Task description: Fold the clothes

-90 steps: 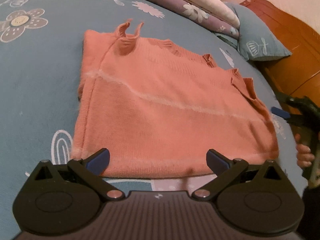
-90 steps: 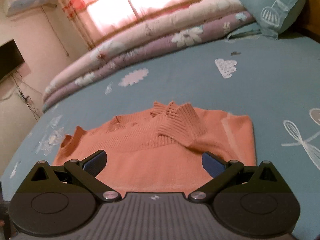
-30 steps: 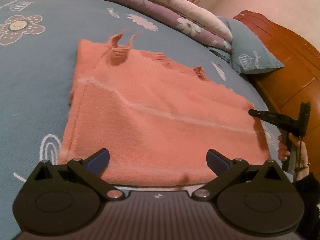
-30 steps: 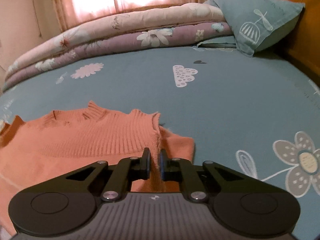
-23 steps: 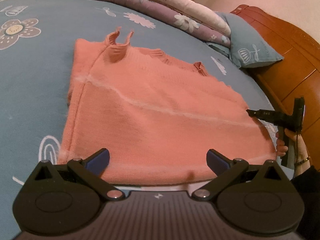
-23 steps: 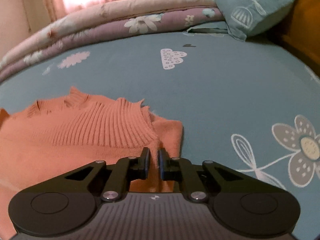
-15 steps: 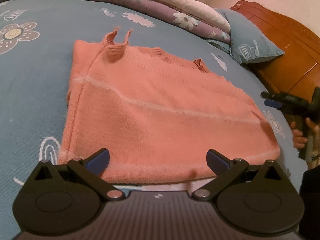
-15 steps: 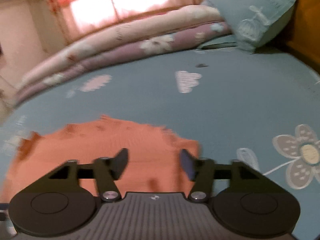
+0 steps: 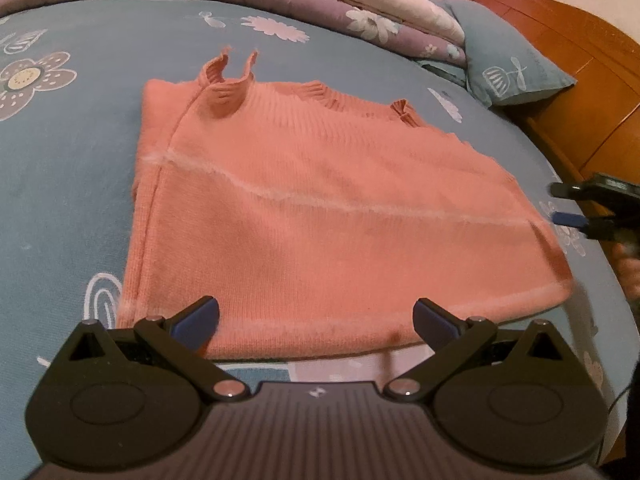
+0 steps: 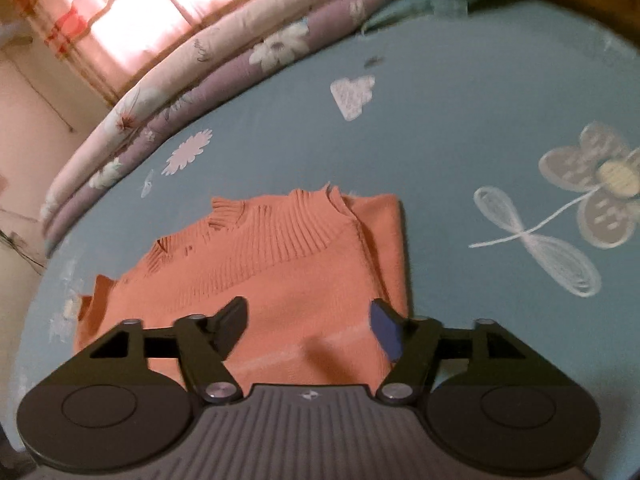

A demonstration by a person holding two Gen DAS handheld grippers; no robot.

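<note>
A salmon-pink knit sweater (image 9: 320, 216) lies folded flat on the blue bedsheet (image 9: 60, 184), its ribbed cuffs and collar along the far edge. My left gripper (image 9: 316, 318) hovers open over the sweater's near hem, nothing between its pads. In the right wrist view the sweater (image 10: 280, 264) fills the lower middle. My right gripper (image 10: 308, 328) is above its near corner with the jaws opening and apart from the cloth. The right gripper (image 9: 568, 204) also shows in the left wrist view, just off the sweater's right edge, held by a hand (image 9: 630, 268).
Folded floral quilts (image 9: 280, 4) and a blue pillow (image 9: 516, 68) lie along the far side of the bed. A wooden headboard (image 9: 580, 92) stands at the right. A curtained window (image 10: 132, 4) glows behind the quilts.
My right gripper was shut on the sweater's right corner, then let go, spread its jaws and drew back while rolling. The ribbed sleeve cuff that lay across the right side is folded away. My left gripper stayed open.
</note>
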